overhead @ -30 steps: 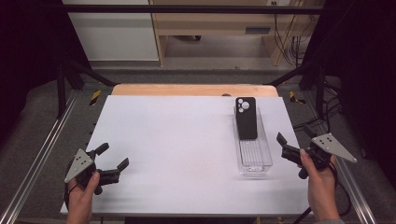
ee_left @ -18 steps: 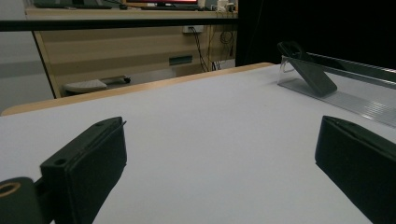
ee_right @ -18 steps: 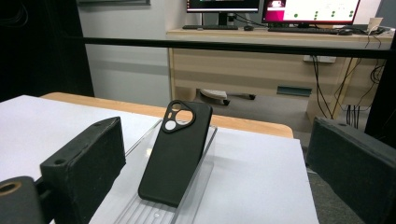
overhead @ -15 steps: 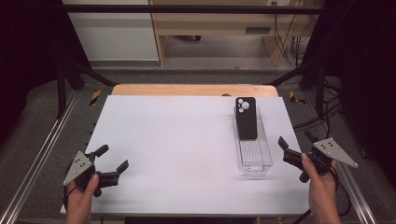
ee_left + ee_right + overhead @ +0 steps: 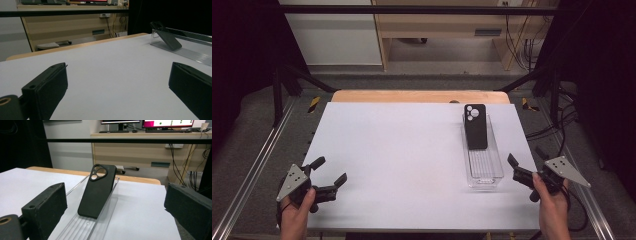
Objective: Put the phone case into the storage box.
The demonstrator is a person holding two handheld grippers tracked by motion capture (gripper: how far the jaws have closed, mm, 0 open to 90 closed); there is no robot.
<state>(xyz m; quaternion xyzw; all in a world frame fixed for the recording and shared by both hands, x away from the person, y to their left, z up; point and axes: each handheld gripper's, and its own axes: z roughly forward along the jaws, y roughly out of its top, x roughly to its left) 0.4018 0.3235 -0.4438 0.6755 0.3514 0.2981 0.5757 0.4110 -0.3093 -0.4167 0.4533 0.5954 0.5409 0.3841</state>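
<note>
We see the black phone case (image 5: 475, 126) leaning tilted in the far end of the clear tray (image 5: 484, 175), its lower edge on the tray floor. Our right gripper (image 5: 526, 167), jaws spread wide and holding nothing, sits just beside the tray's near end with bare white table (image 5: 402, 150) between. Our left gripper (image 5: 331, 175), equally wide and empty, rests well apart from the tray.
</note>
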